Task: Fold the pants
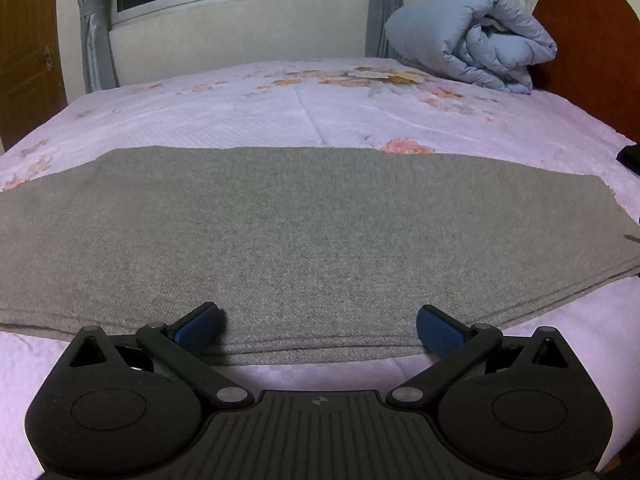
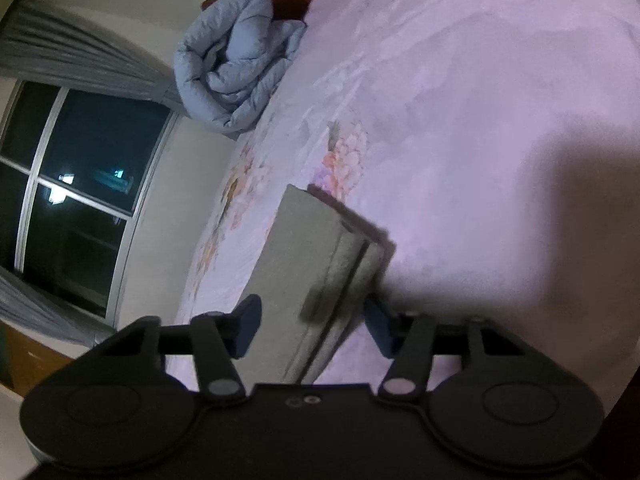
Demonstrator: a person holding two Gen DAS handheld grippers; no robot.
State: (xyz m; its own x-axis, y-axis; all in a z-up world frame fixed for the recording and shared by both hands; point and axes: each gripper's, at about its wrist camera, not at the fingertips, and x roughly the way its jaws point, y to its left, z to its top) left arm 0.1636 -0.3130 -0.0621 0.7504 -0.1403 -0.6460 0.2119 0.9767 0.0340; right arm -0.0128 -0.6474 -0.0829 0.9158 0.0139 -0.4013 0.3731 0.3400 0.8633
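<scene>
A rolled blue duvet (image 1: 472, 40) lies on the floral bedsheet (image 1: 280, 112).

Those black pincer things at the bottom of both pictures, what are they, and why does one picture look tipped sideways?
They are hand-held grippers, one in each of a person's hands, each with a wide-angle camera looking along its two fingers. No robot arm is involved.

The upright picture comes from the left gripper. Its blue-padded fingers stand wide apart at the near edge of the flat grey woollen pants, gripping nothing.

The tipped picture comes from the right gripper, which is rolled over, so the room looks sideways. Its fingers sit either side of one end of the pants; whether they pinch it yet is unclear.

The pants lie on a bed with a pink flowered sheet. A rolled pale blue quilt sits by the headboard.
</scene>
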